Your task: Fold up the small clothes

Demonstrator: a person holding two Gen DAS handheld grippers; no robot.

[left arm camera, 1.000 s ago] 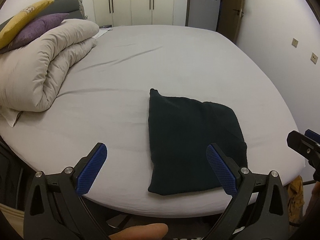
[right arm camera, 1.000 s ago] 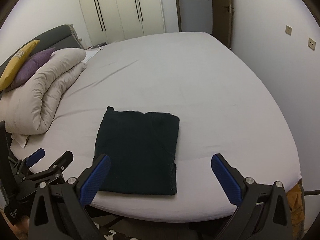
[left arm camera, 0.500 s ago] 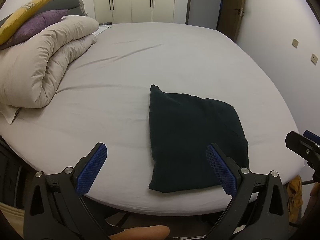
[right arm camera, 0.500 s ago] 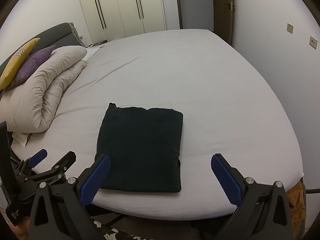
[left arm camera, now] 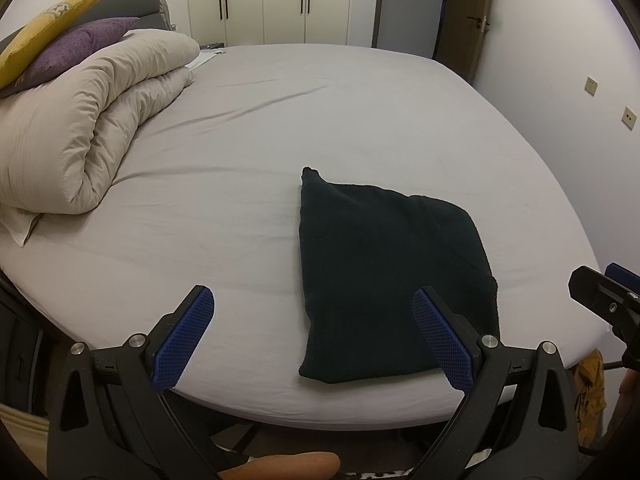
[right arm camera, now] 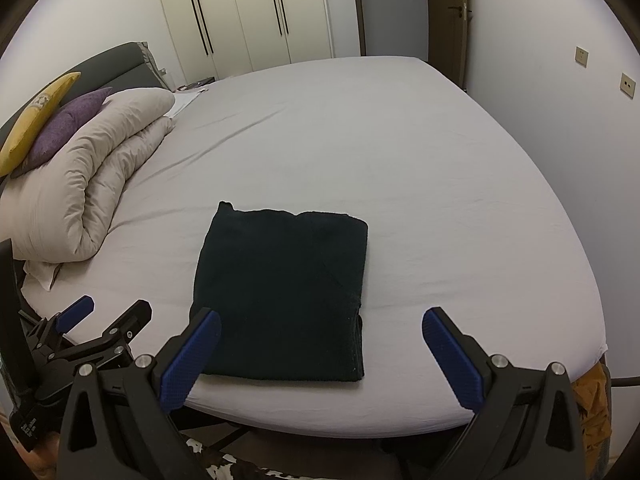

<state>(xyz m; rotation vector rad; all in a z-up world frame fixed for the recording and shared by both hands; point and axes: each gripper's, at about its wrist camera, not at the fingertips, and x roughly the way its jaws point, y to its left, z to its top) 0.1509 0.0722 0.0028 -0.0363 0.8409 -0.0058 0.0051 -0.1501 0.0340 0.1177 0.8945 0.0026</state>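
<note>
While folded, dark garment [right arm camera: 282, 294] lies on bed [right arm camera: 400, 168] | no legible writing

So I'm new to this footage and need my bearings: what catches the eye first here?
A dark folded cloth lies flat near the front edge of the pale grey bed. A rolled beige duvet sits at the left with a purple cushion and a yellow cushion on it. Both tongs, left and right, are open and empty.

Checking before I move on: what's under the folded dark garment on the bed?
The folded dark garment lies flat on the grey sheet, near the bed's front edge. Sheet shows all around it. Whatever sits directly beneath, or inside its folds, is covered. Both tongs hang open, clear of it.
</note>
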